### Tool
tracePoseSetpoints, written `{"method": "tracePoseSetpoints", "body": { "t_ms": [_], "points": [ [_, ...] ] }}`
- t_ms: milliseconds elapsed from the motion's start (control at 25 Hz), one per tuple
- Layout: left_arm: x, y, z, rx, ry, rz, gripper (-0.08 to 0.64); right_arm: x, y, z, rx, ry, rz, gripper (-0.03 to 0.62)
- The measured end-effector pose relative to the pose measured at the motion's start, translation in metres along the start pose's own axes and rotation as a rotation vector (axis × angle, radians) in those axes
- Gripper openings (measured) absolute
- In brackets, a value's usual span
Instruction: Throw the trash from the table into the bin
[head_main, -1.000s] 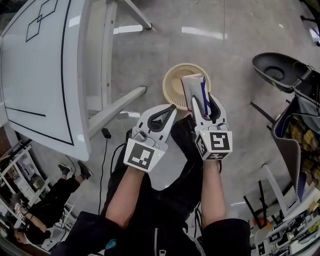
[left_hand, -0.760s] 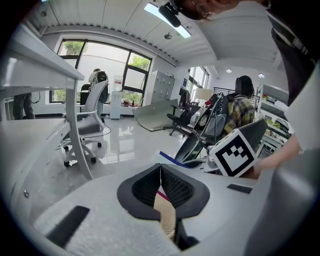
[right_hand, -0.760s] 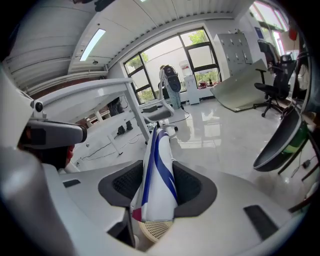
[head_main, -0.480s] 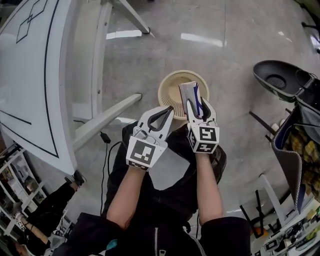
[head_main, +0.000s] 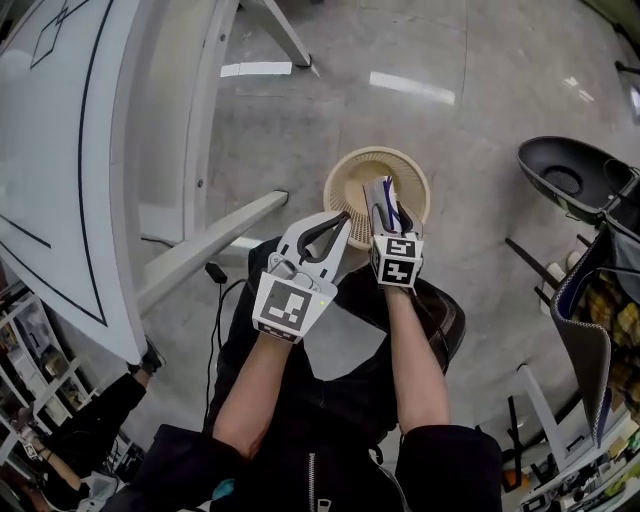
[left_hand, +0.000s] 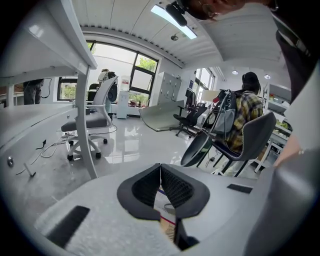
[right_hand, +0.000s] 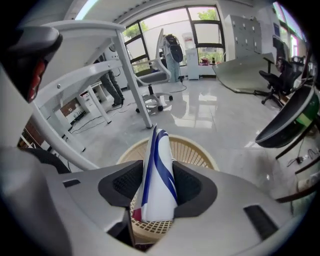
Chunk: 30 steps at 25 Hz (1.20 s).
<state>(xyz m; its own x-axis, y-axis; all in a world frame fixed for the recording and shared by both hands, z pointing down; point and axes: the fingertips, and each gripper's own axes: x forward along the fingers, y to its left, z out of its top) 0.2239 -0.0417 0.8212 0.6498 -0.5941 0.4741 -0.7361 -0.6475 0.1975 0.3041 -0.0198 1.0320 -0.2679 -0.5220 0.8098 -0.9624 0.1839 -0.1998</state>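
The left gripper's (left_hand: 160, 169) jaws meet at the tips with nothing between them. Below them a scrap of tan lattice shows, probably the bin (left_hand: 170, 231). Beyond stand a white table leg (left_hand: 86, 125), office chairs (left_hand: 96, 117) and a seated person (left_hand: 243, 117) in plaid.

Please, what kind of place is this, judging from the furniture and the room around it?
Most likely an open-plan office or lab workspace. Swivel office chairs stand on a polished floor, a large white table is close by, and tall windows and lockers line the far wall.
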Motion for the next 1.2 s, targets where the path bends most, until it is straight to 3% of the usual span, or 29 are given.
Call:
{"method": "tracePoseSetpoints", "body": {
  "t_ms": [120,360,560,760,1080,1200],
  "points": [
    [-0.001,0.002,0.000,-0.008,-0.027,-0.010,0.009,0.015,-0.002,-0.017,0.003,0.045,-0.002,0.189],
    [-0.004,0.009,-0.006,-0.006,-0.039,-0.009,0.009,0.026,0.004,-0.017,-0.043,0.032,0.024,0.190],
    [-0.009,0.010,0.001,-0.042,-0.068,-0.006,0.009,0.030,0.002,-0.019,-0.028,0.029,0.036,0.225],
    [-0.017,0.004,-0.002,-0.018,-0.087,-0.022,0.009,0.026,0.004,-0.024,-0.043,0.029,0.031,0.256],
    [-0.042,0.000,0.028,-0.083,-0.069,-0.026,0.009,-0.012,0.019,0.005,-0.047,0.037,0.018,0.253],
    [-0.055,-0.007,0.044,-0.080,-0.068,-0.039,0.009,-0.038,0.025,0.023,-0.075,0.025,0.000,0.191]
  ]
}}
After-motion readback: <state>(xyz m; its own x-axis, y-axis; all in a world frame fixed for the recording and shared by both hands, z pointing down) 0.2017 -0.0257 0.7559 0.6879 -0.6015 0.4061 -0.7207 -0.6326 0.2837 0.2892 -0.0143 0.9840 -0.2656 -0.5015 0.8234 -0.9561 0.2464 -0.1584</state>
